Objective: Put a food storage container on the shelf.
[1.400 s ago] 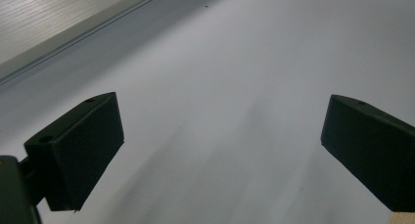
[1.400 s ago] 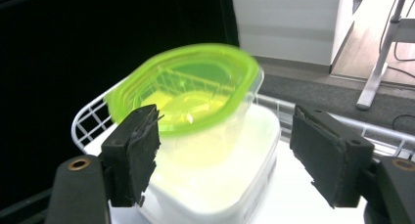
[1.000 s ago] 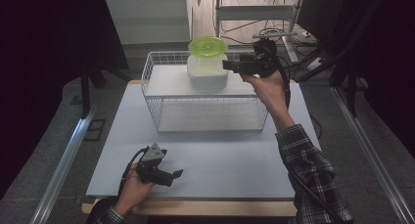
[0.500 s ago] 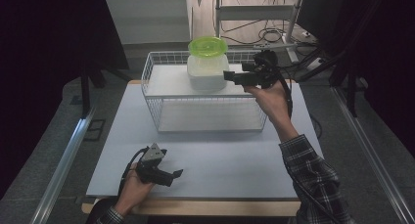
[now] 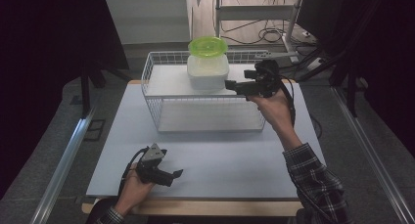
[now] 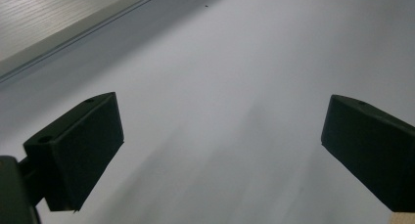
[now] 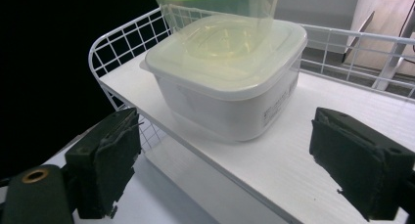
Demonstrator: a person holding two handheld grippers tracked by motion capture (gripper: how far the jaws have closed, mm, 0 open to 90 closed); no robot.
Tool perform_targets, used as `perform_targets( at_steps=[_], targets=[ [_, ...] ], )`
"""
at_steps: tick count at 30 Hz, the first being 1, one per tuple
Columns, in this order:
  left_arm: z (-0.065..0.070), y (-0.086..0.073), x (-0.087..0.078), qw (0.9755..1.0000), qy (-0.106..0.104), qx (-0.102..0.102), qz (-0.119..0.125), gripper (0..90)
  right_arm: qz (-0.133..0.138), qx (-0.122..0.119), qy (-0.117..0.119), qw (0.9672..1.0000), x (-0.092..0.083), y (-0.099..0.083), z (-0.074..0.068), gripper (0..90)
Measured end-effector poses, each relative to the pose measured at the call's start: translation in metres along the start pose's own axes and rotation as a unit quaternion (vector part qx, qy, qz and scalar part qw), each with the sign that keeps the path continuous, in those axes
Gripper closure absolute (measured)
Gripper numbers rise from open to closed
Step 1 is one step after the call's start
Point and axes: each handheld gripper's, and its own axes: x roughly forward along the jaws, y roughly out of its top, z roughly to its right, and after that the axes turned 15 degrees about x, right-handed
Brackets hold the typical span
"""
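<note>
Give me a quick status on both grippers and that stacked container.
Right gripper open, jaws just widened, short of the white container. Green-lidded tub stacked on it, on the wire rack. Left gripper open, idle over the table. Nothing between.

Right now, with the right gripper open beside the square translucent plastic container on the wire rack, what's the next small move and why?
Probably ease the right gripper forward: its jaws have just been opening, nothing sits between them, and the square translucent plastic container stands just ahead, apart from both pads.

A pale table (image 5: 215, 165) stands on grey floor (image 5: 58, 131), with a metal shelf frame (image 5: 254, 13) behind.
</note>
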Motion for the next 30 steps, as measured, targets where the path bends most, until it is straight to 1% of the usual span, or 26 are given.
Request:
perform_targets(
  at_steps=[4, 6, 9, 14, 19, 24, 30],
  targets=[
    [0.000, 0.000, 0.000, 1.0000, 0.000, 0.000, 0.000, 1.7, 0.000, -0.005, -0.002, 1.0000, -0.001, -0.004, -0.001, 8.5],
    [0.000, 0.000, 0.000, 1.0000, 0.001, 0.000, 0.001, 1.8, 0.000, -0.017, -0.007, 0.9998, 0.000, -0.009, -0.001, 6.2],
    [0.000, 0.000, 0.000, 1.0000, 0.000, -0.001, 0.001, 1.7, -0.001, -0.022, -0.006, 0.9997, 0.000, -0.013, -0.002, 4.9],
    [0.000, 0.000, 0.000, 1.0000, 0.000, -0.002, 0.002, 1.7, 0.000, -0.022, -0.002, 0.9998, 0.000, -0.017, -0.002, 4.3],
    [0.000, 0.000, 0.000, 1.0000, 0.000, -0.002, 0.003, 1.7, 0.000, -0.030, 0.001, 0.9995, -0.001, -0.024, -0.003, 3.8],
    [0.000, 0.000, 0.000, 1.0000, 0.000, -0.001, 0.003, 1.7, -0.004, -0.032, 0.006, 0.9995, -0.001, -0.029, -0.004, 3.6],
    [0.001, 0.001, -0.001, 1.0000, 0.000, 0.000, 0.003, 1.8, -0.007, -0.046, 0.007, 0.9989, 0.000, -0.039, -0.006, 2.3]
  ],
)
